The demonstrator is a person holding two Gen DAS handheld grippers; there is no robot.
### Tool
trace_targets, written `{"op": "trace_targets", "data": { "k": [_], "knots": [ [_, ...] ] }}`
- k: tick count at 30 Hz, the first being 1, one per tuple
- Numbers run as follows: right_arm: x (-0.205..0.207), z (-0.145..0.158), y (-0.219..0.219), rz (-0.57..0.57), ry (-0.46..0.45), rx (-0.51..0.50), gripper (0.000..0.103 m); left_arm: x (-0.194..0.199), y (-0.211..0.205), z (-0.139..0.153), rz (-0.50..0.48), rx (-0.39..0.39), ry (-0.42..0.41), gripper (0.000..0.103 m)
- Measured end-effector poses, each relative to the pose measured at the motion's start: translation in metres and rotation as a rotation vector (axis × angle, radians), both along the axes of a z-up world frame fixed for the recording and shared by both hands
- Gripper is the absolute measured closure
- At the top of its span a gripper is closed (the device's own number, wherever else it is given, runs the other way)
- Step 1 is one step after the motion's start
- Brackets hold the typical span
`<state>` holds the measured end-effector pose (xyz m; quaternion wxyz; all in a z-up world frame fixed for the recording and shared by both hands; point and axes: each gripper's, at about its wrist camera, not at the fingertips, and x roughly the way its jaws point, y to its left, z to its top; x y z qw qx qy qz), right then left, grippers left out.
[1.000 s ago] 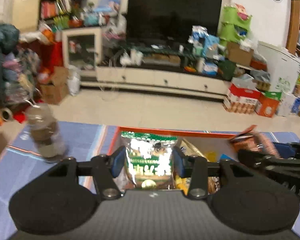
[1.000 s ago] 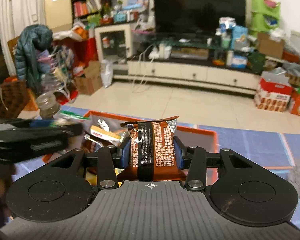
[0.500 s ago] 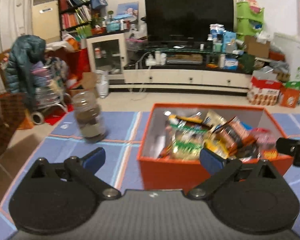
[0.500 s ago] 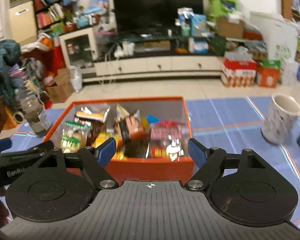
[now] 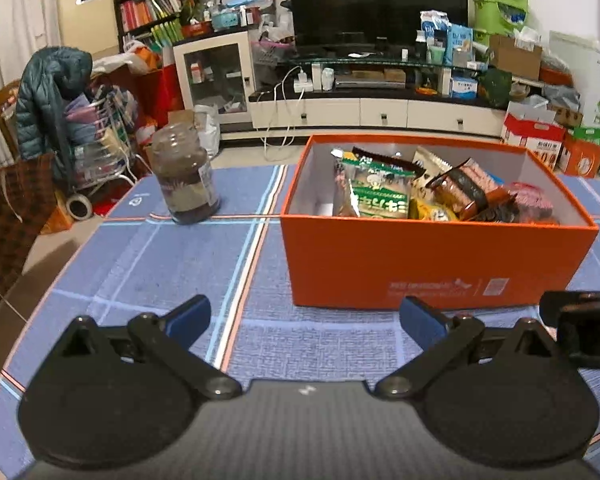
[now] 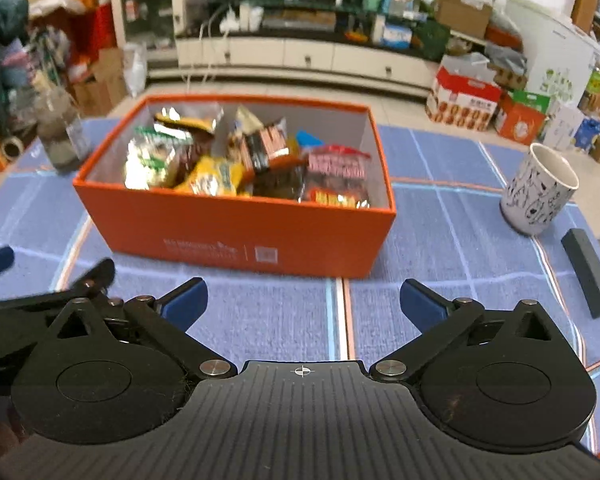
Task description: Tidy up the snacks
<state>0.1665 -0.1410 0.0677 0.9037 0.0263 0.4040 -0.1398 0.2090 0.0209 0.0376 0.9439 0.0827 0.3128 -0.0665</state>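
An orange box (image 5: 420, 268) stands on the blue checked tablecloth and holds several snack packets, among them a green packet (image 5: 376, 196) and a brown striped packet (image 5: 464, 188). The box also shows in the right wrist view (image 6: 236, 236), with the green packet (image 6: 152, 156) at its left and the brown packet (image 6: 268, 144) in the middle. My left gripper (image 5: 304, 320) is open and empty, in front of the box's near left side. My right gripper (image 6: 302, 304) is open and empty, in front of the box's near wall.
A brown jar (image 5: 186, 176) stands left of the box. A patterned white cup (image 6: 540, 192) and a dark flat bar (image 6: 588, 272) lie to the right. The table's left edge (image 5: 40, 280) drops to the floor. A cluttered living room lies beyond.
A second ago each gripper was shut on a packet over the box. Both have let go, opened wide and drawn back toward me; the green and brown packets now lie in the box.
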Motion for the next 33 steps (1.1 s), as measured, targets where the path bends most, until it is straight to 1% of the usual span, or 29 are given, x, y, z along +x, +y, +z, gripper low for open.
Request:
{"op": "trace_targets", "data": {
  "k": [2,6,11,16,29,33],
  "knots": [
    [0.002,-0.004,-0.002,0.000,0.012,0.007,0.007,0.002,-0.004,-0.002,0.000,0.029,0.001,0.004],
    [0.008,-0.011,-0.007,-0.007,0.046,0.024,0.007,0.004,-0.007,-0.004,0.009,0.041,0.014,0.004],
    [0.008,-0.007,-0.011,-0.008,0.028,0.020,0.007,0.003,-0.014,-0.001,0.009,0.050,-0.002,0.004],
    [0.005,-0.002,-0.018,-0.017,0.015,0.029,0.007,-0.002,-0.018,0.004,0.007,0.042,-0.016,0.004],
    [0.003,-0.003,-0.025,-0.035,0.021,0.007,0.007,0.005,-0.020,0.000,0.000,-0.008,0.083,0.003],
    [0.002,-0.006,-0.028,-0.036,0.029,0.005,0.007,0.002,-0.022,-0.003,-0.008,-0.005,0.090,0.003]
  ]
}}
